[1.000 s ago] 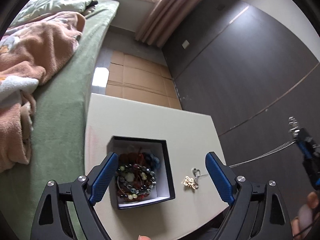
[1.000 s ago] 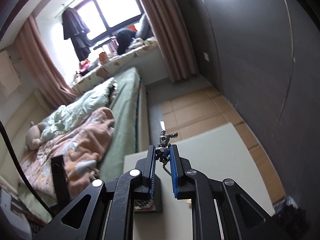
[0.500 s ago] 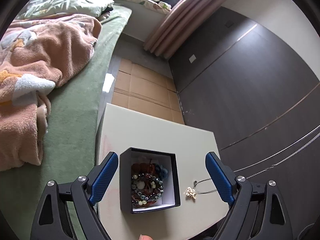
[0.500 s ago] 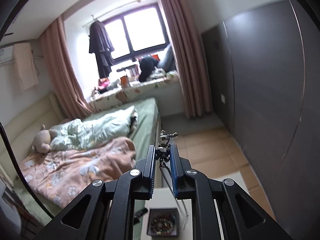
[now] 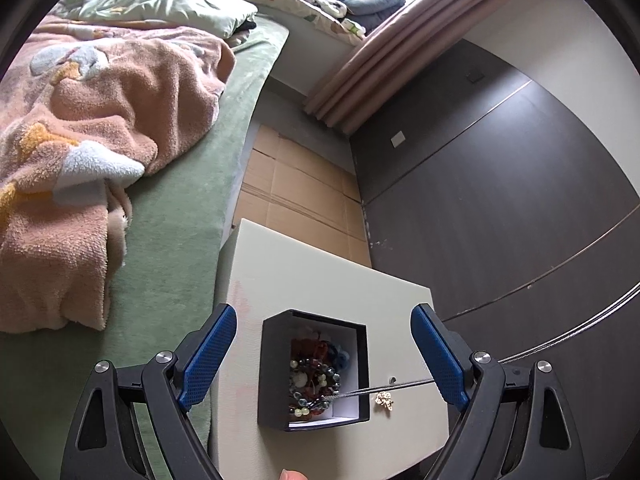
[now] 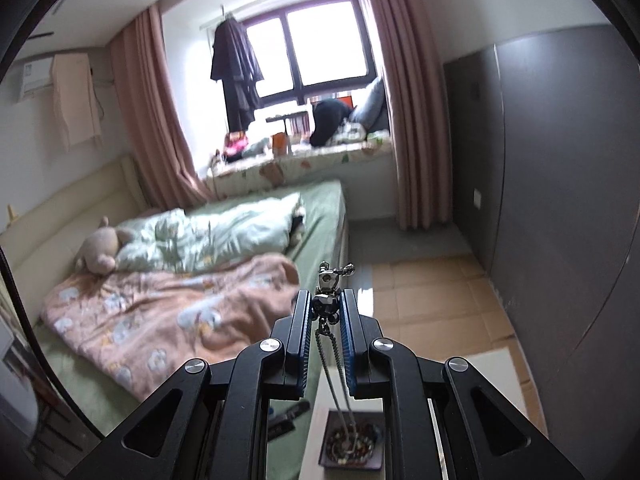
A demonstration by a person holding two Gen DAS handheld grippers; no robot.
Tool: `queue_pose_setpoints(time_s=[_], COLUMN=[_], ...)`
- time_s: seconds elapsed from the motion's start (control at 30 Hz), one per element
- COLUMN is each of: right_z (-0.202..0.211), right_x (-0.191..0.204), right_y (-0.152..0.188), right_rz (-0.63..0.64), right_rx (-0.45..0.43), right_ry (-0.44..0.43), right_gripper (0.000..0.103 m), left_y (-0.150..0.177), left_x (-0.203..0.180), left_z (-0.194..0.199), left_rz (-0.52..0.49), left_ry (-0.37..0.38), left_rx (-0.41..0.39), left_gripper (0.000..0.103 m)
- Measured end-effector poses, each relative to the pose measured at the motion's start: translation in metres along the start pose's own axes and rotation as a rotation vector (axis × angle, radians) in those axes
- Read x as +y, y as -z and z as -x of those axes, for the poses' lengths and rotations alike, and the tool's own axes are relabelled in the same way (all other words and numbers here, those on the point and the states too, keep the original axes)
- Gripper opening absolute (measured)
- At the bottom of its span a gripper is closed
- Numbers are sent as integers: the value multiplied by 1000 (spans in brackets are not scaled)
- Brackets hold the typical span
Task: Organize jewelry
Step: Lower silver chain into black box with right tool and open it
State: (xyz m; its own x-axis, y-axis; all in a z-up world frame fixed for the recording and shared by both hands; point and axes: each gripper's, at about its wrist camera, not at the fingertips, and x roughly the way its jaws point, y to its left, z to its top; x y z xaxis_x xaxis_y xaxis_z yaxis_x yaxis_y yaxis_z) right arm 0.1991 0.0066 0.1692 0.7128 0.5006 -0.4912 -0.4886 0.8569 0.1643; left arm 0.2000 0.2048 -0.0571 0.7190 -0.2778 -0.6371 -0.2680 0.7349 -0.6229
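Necklace chain [image 5: 384,389] is what your next move turns on, and it runs as one long taut line: from the box [image 5: 272,364] on the pale table [image 5: 304,276], up and away to your right, out of the left wrist view. Your right gripper [image 6: 325,312] is clamped shut on the necklace's metal clasp end [image 6: 326,304], raised well above the table, with the chain hanging straight down between its jaws toward the box far below. Its lower end seems to lie on the beaded bracelets [image 5: 314,384] inside the box, while the small gold pendant [image 5: 384,400] sits just outside the box's right wall. Your left gripper [image 5: 324,360] hangs wide open and empty, straddling the box from above, so it is the nearer one to the pendant. Judging by this, lower the right hand over the box to feed the chain in.
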Motion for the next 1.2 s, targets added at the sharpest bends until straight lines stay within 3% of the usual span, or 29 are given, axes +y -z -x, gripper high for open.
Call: queue_pose_setpoints(time_s=[0.17, 0.8, 1.13, 1.17, 1.2], right_z=[-35, -109, -145, -147, -149], right_x=[-7, -67, -93, -95, -98], right_y=[39, 148, 196, 197, 199], right_rz=[-18, -155, -245, -248, -255], right_rx=[102, 349, 464, 474, 483], right_ry=[3, 13, -25, -28, -38], right_gripper=[15, 15, 16, 17, 25], left_y=[0, 1, 2, 2, 3], left_x=[0, 2, -1, -2, -4], left_z=[0, -7, -15, -16, -17], left_rz=[-6, 8, -6, -9, -16], left_ry=[-1, -7, -20, -18, -15], left_rx=[2, 13, 31, 32, 33], left_gripper=[89, 89, 89, 89, 89])
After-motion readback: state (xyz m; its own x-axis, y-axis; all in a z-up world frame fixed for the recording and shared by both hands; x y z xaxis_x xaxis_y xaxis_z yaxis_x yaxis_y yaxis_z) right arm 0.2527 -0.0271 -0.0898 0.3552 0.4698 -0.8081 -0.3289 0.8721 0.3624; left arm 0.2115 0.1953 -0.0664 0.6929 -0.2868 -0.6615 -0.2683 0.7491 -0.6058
